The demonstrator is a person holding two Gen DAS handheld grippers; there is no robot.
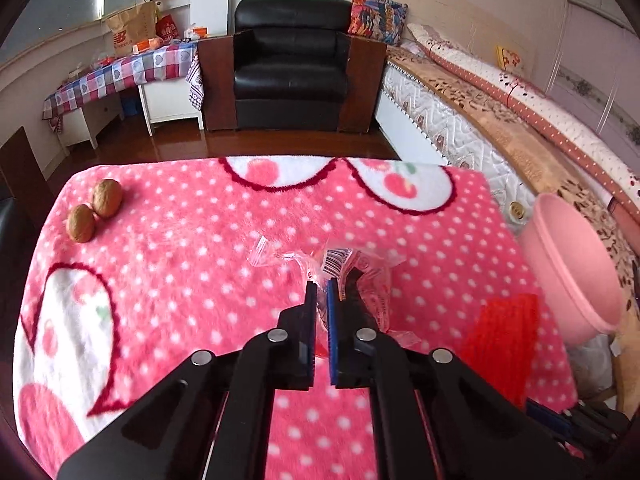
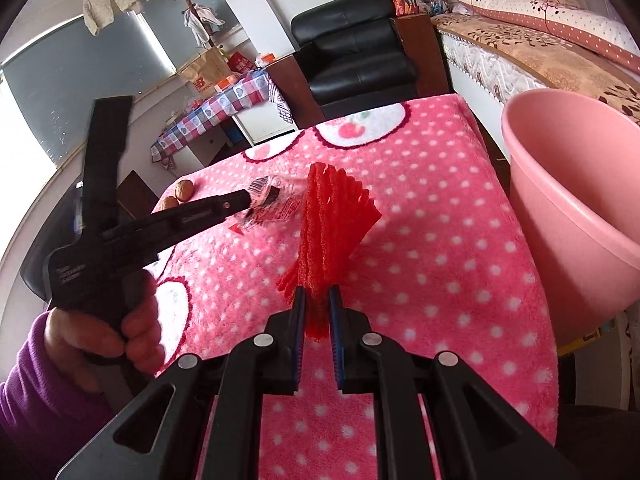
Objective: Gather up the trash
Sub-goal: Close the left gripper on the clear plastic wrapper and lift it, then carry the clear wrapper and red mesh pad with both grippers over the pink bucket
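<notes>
Your right gripper (image 2: 317, 294) pinches the red honeycomb foam fruit net (image 2: 334, 216) near the pink polka-dot blanket's (image 2: 460, 240) right edge, beside the pink plastic bucket (image 2: 580, 200). Your left gripper (image 1: 321, 286), held by your hand (image 2: 120, 328), is clamped on the crinkled clear plastic wrapper (image 1: 352, 268) mid-blanket. Two brown walnuts (image 1: 96, 210) sit touching at the far left corner.

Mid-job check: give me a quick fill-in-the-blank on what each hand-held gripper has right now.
The left hand-held gripper is shut on a clear plastic ____.
The right hand-held gripper is shut on a ____ foam net.
Two ____ lie on the pink blanket.
The bin is ____ in colour.

Missing: wrapper; red; walnuts; pink
</notes>
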